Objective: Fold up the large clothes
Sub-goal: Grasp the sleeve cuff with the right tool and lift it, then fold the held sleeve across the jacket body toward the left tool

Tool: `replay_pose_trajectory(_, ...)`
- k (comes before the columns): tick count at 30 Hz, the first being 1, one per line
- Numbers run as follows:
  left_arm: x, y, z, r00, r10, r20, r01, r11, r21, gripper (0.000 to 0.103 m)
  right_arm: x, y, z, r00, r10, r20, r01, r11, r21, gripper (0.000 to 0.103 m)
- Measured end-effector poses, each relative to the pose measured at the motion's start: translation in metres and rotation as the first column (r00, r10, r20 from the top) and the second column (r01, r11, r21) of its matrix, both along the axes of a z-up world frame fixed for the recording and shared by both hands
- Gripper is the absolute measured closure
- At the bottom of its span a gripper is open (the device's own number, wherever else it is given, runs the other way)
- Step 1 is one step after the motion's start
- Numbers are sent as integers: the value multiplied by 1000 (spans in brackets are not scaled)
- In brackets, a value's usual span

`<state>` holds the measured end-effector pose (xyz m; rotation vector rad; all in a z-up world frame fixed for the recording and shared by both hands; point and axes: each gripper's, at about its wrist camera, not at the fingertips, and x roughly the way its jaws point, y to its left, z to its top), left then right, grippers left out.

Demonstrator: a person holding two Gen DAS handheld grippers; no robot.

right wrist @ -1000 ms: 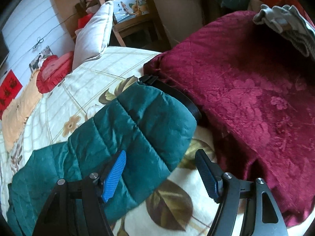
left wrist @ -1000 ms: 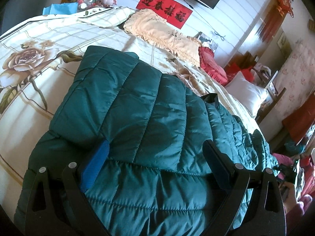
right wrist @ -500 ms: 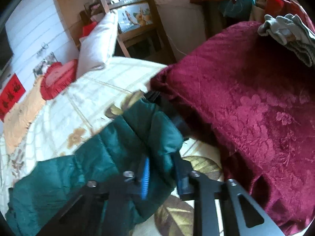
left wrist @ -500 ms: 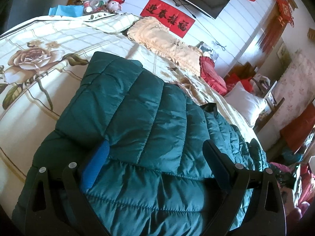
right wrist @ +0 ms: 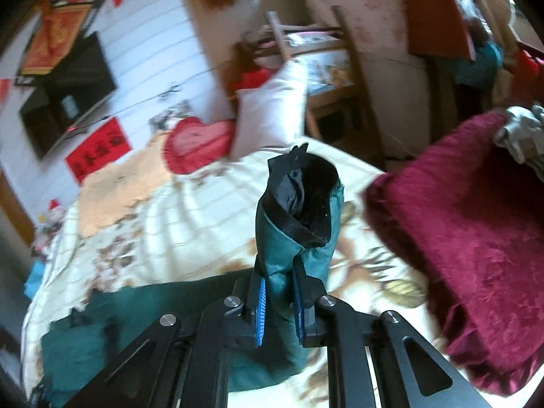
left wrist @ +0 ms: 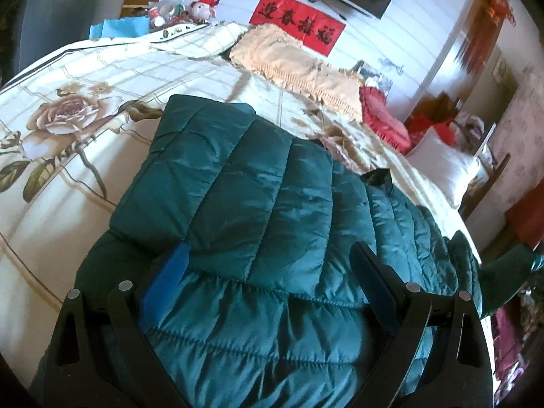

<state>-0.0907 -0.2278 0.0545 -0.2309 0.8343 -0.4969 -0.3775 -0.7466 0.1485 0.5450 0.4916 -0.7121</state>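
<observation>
right gripper [right wrist: 278, 301] clenched on sleeve cuff [right wrist: 299, 204], raised off the bed [right wrist: 163, 217] | left gripper [left wrist: 268, 285] spread wide over the jacket [left wrist: 258, 210], grasping nothing | jacket's long axis runs left-to-right on bed; free sleeve lies on the right hand's side, body inward from it

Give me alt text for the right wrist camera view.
The right claw is shut on the black-cuffed sleeve of a teal quilted puffer jacket, lifted above a floral cream bedspread. A crimson velvet blanket lies right.
</observation>
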Motion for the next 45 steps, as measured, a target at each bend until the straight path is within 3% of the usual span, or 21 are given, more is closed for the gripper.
replay_pose_trajectory(7, -6, 4, 11, 1000, -17, -5, 17, 1000, 17, 7, 45, 64, 13, 979, 204, -11, -204, 979, -21, 91)
replay_pose_trajectory(14, -17, 10, 25, 999, -24, 45, 22, 999, 48, 7, 84, 113, 7, 946, 323, -22, -323, 946, -14, 91)
replay_pose_trajectory(35, -18, 30, 35, 999, -18, 35, 17, 999, 28, 7, 167, 228, -20, 827, 559, -67, -557, 829, 42, 91)
replay_pose_trajectory(45, -15, 38, 31, 1000, -6, 21, 6, 1000, 26, 7, 192, 263, -26, 771, 633, -69, -630, 774, 68, 91)
